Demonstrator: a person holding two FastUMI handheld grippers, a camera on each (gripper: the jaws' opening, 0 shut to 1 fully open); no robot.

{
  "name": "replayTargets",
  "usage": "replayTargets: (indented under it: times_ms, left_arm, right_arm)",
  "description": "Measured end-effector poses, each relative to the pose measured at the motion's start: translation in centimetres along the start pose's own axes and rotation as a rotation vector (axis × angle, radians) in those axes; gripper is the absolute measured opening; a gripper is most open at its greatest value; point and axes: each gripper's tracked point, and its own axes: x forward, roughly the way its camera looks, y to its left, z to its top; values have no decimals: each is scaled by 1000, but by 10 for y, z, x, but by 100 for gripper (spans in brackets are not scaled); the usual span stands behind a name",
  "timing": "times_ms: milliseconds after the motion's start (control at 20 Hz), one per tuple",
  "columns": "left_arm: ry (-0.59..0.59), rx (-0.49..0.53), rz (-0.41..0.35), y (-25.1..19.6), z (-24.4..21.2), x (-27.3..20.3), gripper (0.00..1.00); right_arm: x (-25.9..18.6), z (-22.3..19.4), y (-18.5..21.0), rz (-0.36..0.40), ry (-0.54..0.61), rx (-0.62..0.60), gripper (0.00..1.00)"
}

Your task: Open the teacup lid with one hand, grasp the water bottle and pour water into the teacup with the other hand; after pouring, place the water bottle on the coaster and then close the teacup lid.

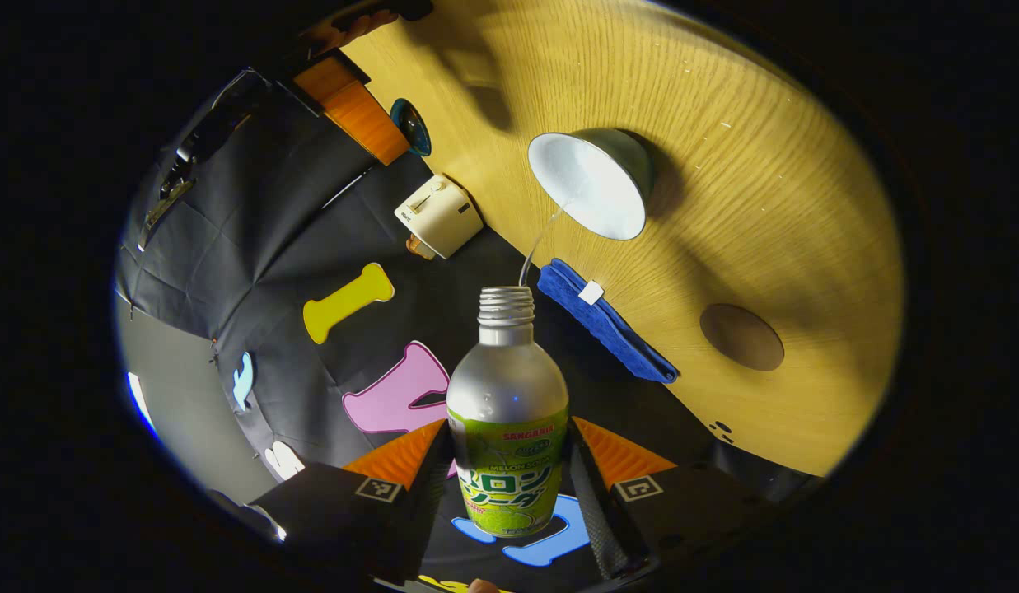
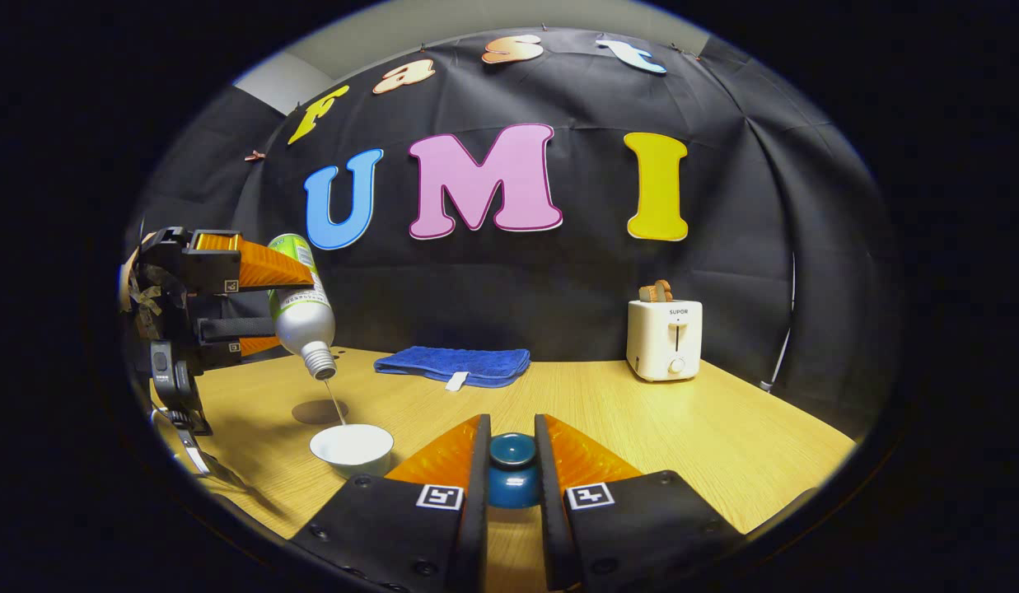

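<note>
Blue towel (image 2: 452, 365) behind teacup (image 2: 352, 448); toaster (image 2: 664, 338) well apart, right.

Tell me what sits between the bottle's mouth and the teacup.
Just a thin stream of water, running from the tilted water bottle down into the open teacup; nothing else lies in that gap. The right gripper view shows it best.

In the left gripper view, the black-and-orange left gripper (image 1: 509, 478) covers both flanks of the silver aluminium water bottle with the green label (image 1: 507, 412), and the bottle's base is hidden between the fingers. In the right gripper view, the glossy dark-blue ceramic teacup lid (image 2: 511, 471) shows just its knob and upper curve between the right gripper's (image 2: 509, 486) fingers; its rim is hidden. The small white toaster's (image 2: 664, 339) front lettering is too small to tell
</note>
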Motion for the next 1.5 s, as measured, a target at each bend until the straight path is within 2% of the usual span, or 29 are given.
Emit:
replayTargets:
  times_ms: [150,250,350,450,600,750,950,1100,1300,1500]
  left_arm:
    - [-9,-33,-1,-4,3,1,78]
    - [-22,-106,-30,-15,7,2,78]
    - [-31,-223,-68,-26,11,1,78]
    - [-33,-417,-101,-36,13,-2,78]
    - [-18,-753,-108,-40,12,2,78]
    - [-29,-1039,-84,-29,16,1,78]
    - [-89,-1514,-96,-15,16,6,78]
    - [-102,-1809,-44,-8,-10,14,78]
    - [-76,-2033,21,-28,-34,29,78]
    - [-30,-2149,19,-58,-39,41,78]
  right_arm:
    - [-1,-1,-1,0,0,-3,31]
    - [0,-1,-1,1,0,-3,31]
    - [0,0,0,0,0,-3,31]
    - [1,-1,-1,0,-1,-4,31]
    - [1,-1,-1,-2,-1,-4,31]
    - [1,-1,-1,-2,-1,-4,31]
    - [1,-1,-2,-2,-1,-4,31]
    - [2,-1,-1,-2,-1,-3,31]
    - [2,-1,-1,-1,-2,-4,31]
    - [2,-1,-1,-1,-2,-3,31]
